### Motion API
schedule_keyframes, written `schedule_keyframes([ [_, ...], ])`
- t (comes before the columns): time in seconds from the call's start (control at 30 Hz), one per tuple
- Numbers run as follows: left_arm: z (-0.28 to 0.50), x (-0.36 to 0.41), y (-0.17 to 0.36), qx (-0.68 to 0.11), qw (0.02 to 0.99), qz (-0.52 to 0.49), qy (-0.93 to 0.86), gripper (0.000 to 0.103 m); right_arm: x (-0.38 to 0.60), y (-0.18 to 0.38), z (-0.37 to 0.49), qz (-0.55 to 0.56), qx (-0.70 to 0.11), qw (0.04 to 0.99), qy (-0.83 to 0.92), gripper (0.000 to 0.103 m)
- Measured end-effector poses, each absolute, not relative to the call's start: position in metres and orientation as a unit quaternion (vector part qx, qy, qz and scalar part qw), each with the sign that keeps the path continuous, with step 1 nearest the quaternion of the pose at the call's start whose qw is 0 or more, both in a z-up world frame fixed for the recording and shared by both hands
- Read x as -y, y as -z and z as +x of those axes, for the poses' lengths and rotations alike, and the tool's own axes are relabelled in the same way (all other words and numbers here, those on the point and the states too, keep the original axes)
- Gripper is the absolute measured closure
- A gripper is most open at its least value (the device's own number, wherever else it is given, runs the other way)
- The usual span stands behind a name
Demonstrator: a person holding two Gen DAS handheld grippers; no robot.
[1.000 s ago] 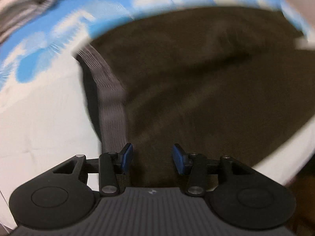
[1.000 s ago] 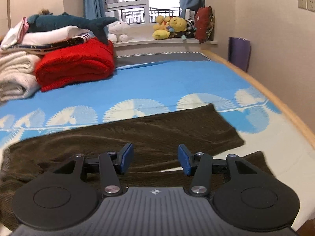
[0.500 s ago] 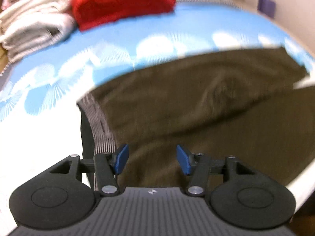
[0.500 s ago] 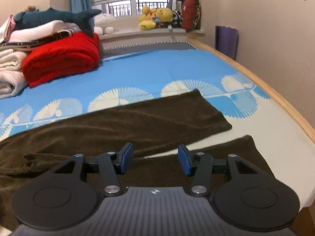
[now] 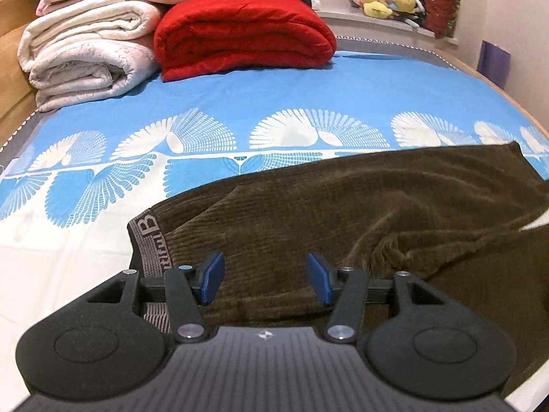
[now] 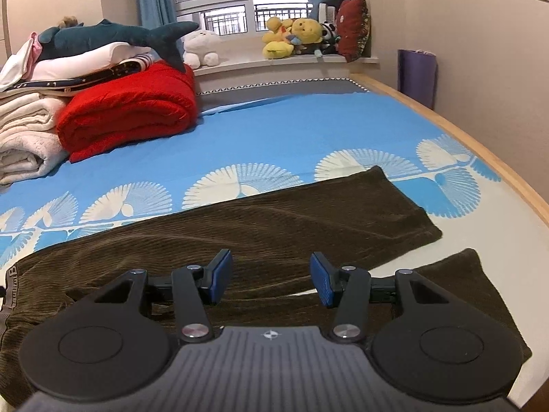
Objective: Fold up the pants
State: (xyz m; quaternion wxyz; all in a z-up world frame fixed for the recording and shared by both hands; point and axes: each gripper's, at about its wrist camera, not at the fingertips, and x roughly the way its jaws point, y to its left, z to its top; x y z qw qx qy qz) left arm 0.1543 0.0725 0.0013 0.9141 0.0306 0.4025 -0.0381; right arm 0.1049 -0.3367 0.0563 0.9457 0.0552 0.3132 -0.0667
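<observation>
Dark brown ribbed corduroy pants (image 5: 343,213), grey elastic waistband (image 5: 151,240), lie flat on blue fan-print bedsheet (image 5: 308,96). Left gripper (image 5: 266,278) released, jaws just narrowed slightly, empty; right gripper (image 6: 271,276) released, empty. Folded red blanket (image 5: 240,31) beyond.

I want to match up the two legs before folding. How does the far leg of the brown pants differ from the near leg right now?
The far leg lies fully on the bed, its cuff on the blue-and-white sheet. The near leg lies closer to the bed's edge, and the right gripper hides much of it. The far leg runs flat with light ripples; the near leg is bunched near the crotch. Both are the same brown corduroy, splayed apart in a V.
</observation>
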Motion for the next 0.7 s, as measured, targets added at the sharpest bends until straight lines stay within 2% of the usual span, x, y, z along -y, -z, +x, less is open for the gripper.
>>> schedule_keyframes([
  [0.03,0.156,-0.073,-0.002,-0.402,0.915,0.029,0.037,0.050,0.336,-0.056,0.108,0.057,-0.313,0.946,0.066,0.051],
  [0.1,0.161,-0.070,-0.003,-0.403,0.914,0.026,0.040,0.068,0.334,-0.055,0.113,0.062,-0.314,0.945,0.064,0.051],
  [0.2,0.167,-0.063,-0.003,-0.410,0.911,0.022,0.051,0.088,0.332,-0.056,0.119,0.069,-0.311,0.946,0.059,0.051],
  [0.23,0.169,-0.062,-0.004,-0.412,0.909,0.015,0.055,0.090,0.330,-0.056,0.121,0.068,-0.309,0.947,0.057,0.051],
  [0.3,0.177,-0.065,-0.005,-0.431,0.900,-0.018,0.062,0.091,0.329,-0.059,0.123,0.066,-0.299,0.950,0.054,0.062],
  [0.33,0.185,-0.066,-0.006,-0.442,0.894,-0.031,0.066,0.091,0.329,-0.061,0.123,0.066,-0.294,0.952,0.054,0.075],
  [0.37,0.193,-0.067,-0.009,-0.447,0.890,-0.040,0.073,0.091,0.329,-0.062,0.123,0.067,-0.289,0.954,0.054,0.084],
  [0.53,0.242,-0.082,-0.016,-0.403,0.911,-0.053,0.071,0.089,0.332,-0.063,0.126,0.068,-0.286,0.954,0.058,0.087],
  [0.6,0.254,-0.104,-0.002,-0.374,0.923,-0.078,0.042,0.088,0.333,-0.061,0.127,0.073,-0.295,0.951,0.056,0.087],
  [0.7,0.269,-0.129,0.035,-0.401,0.909,-0.113,0.007,0.088,0.333,-0.059,0.126,0.069,-0.300,0.950,0.053,0.087],
])
